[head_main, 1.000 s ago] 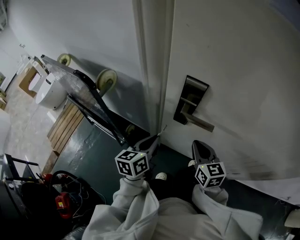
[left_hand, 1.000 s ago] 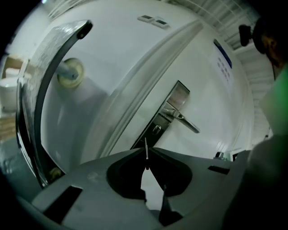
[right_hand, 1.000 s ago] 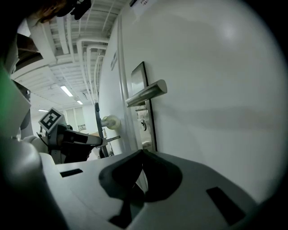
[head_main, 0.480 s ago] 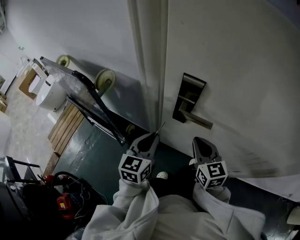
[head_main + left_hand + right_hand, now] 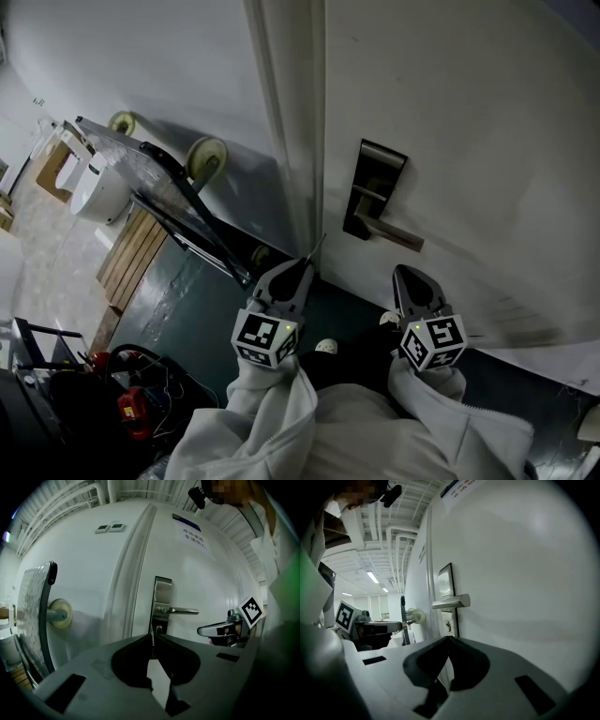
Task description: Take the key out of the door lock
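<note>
There is one white door [image 5: 469,112], and on it one dark lock plate [image 5: 377,178] with one lever handle [image 5: 398,238] sticking out sideways. Low on the lock plate is one small keyhole [image 5: 159,629].

There are two grippers, both below the lock plate. The left gripper [image 5: 302,268] is down and to the left of the plate, by the door's edge. Its jaws are squeezed tight on one thin key [image 5: 153,640]. The key [image 5: 316,247] pokes up from the jaw tips toward the plate but is out of the lock, just under the keyhole. The right gripper [image 5: 411,275] is below the handle, off to the right of the plate. Its jaws are pressed together with nothing in them.

Far to the left of the lock plate a cart [image 5: 178,187] leans on the wall. It has two cream wheels [image 5: 208,159] that show. Under it lies one wooden pallet [image 5: 131,246]. Past the cart stands one white tub [image 5: 98,187]; I cannot tell what is in it.

High above the lock plate one paper sign [image 5: 193,535] is stuck on the door.
</note>
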